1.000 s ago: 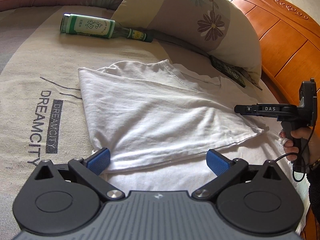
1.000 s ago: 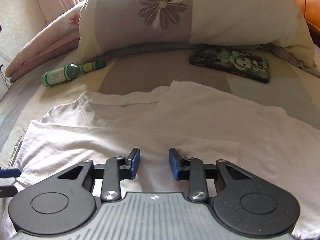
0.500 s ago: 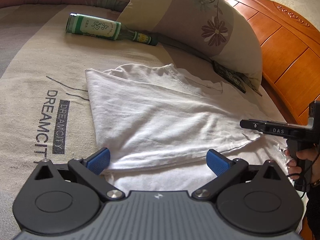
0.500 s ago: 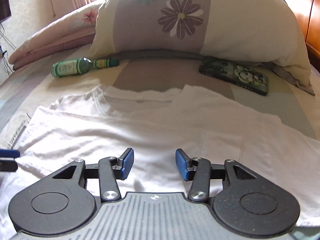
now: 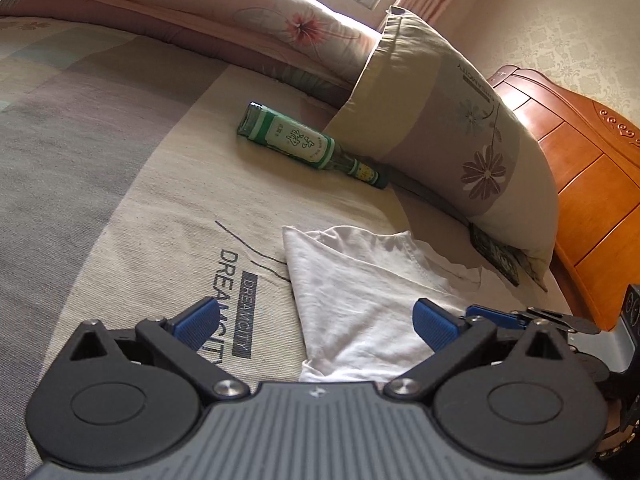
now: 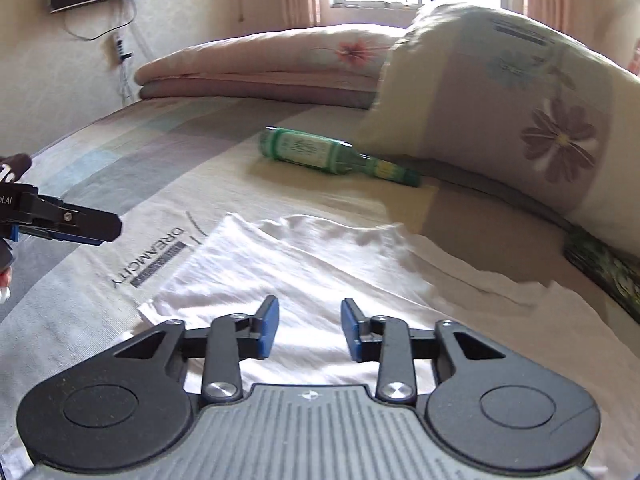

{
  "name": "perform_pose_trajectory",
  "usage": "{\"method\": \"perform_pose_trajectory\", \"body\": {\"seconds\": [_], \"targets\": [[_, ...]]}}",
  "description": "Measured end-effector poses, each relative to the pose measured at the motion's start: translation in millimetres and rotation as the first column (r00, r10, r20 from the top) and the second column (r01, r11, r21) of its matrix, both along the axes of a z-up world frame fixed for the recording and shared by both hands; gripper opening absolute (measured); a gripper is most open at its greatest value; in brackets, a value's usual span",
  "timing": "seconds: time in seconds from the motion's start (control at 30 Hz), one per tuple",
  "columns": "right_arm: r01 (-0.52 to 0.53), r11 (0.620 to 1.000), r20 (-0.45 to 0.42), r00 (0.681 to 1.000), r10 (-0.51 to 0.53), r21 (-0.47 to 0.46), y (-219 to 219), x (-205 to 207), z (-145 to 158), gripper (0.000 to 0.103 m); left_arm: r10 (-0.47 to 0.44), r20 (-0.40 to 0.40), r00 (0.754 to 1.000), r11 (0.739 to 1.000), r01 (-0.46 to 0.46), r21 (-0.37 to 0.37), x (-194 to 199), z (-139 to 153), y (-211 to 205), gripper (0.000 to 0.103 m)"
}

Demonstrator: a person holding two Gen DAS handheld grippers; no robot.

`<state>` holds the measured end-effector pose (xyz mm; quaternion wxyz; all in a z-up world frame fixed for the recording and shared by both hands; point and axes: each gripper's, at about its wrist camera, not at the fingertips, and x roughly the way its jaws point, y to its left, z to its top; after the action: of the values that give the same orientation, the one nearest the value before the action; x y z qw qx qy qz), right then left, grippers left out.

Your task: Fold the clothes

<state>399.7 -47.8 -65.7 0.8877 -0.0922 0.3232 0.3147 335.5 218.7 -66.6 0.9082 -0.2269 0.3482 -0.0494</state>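
Lying flat on the bed just ahead of both your grippers is the white cotton T-shirt (image 6: 320,268), partly folded, its collar end toward the pillow. Your right gripper (image 6: 308,330) hovers above the shirt's near part, its blue-padded jaws closing with only a gap between them; nothing is pinched and the pads touch no cloth. Your left gripper (image 5: 316,322) has its jaws spread wide, the left pad over the bedsheet's printing, the right pad over the shirt's edge, and it grips nothing. From the left wrist view, your right gripper's blue and black fingers (image 5: 520,318) sit just beyond the left gripper's right pad.

Under the shirt, to the left of your right gripper, the beige and grey striped bedsheet (image 6: 120,184) carries dark "DREAMCITY" lettering (image 5: 236,308). Farther ahead of both grippers a green glass bottle with a white label (image 5: 304,144) lies on its side, its neck toward the large cream and grey pillow with a flower print (image 5: 460,132). A dark patterned phone case (image 6: 604,276) lies at the pillow's foot, ahead and right of your right gripper. Beyond the bottle lies a folded pink floral quilt (image 6: 272,68), and an orange wooden headboard (image 5: 592,200) stands at the right.
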Motion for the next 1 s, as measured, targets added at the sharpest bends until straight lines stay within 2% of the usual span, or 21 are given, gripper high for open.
{"method": "perform_pose_trajectory", "body": {"seconds": [0.07, 0.2, 0.33, 0.4, 0.47, 0.57, 0.67, 0.77, 0.83, 0.87, 0.9, 1.0], "targets": [[-0.051, 0.998, 0.002, 0.999, 0.051, -0.024, 31, 6, -10, 0.027, 0.009, 0.01, 1.0, 1.0, -0.009, -0.004, -3, 2, 5, 0.102], [-0.136, 0.988, -0.034, 0.99, 0.134, -0.074, 82, 11, -33, 0.026, 0.016, 0.03, 0.999, 1.0, -0.015, -0.026, -7, 6, 13, 0.102], [-0.181, 0.98, -0.016, 0.983, 0.18, -0.087, 99, 5, -33, 0.026, 0.02, 0.047, 0.999, 0.999, -0.018, -0.049, -10, 9, 18, 0.102], [-0.161, 0.986, -0.021, 0.987, 0.16, -0.047, 95, 9, -24, 0.026, 0.024, 0.057, 0.998, 0.998, -0.02, -0.06, -12, 11, 19, 0.102], [-0.088, 0.996, -0.002, 0.996, 0.088, -0.034, 90, 18, -21, 0.026, 0.025, 0.064, 0.998, 0.997, -0.021, -0.068, -13, 13, 20, 0.102], [-0.011, 0.999, -0.021, 1.0, 0.01, -0.05, 93, 36, -30, 0.026, 0.01, 0.07, 0.998, 0.997, -0.004, -0.079, -13, 15, 19, 0.102], [-0.015, 0.998, -0.02, 1.0, 0.014, -0.061, 105, 47, -38, 0.028, -0.016, 0.071, 0.997, 0.997, 0.021, -0.074, -12, 16, 14, 0.102], [0.008, 1.0, -0.08, 0.997, -0.009, -0.017, 96, 52, -26, 0.029, -0.04, 0.072, 0.997, 0.997, 0.045, -0.067, -11, 17, 9, 0.102], [0.023, 1.0, -0.091, 0.996, -0.022, 0.007, 77, 45, -14, 0.039, -0.052, 0.075, 0.996, 0.996, 0.057, -0.064, -11, 18, 4, 0.102], [0.032, 0.999, -0.089, 0.996, -0.031, 0.007, 66, 39, -9, 0.057, -0.062, 0.079, 0.995, 0.996, 0.067, -0.063, -11, 19, 1, 0.102], [0.045, 0.999, -0.082, 0.996, -0.045, 0.005, 52, 31, -4, 0.067, -0.075, 0.083, 0.994, 0.995, 0.08, -0.062, -10, 21, -3, 0.102], [0.095, 0.995, -0.087, 0.992, -0.095, -0.001, 3, 13, 4, 0.069, -0.115, 0.097, 0.989, 0.991, 0.121, -0.058, -9, 24, -18, 0.102]]}}
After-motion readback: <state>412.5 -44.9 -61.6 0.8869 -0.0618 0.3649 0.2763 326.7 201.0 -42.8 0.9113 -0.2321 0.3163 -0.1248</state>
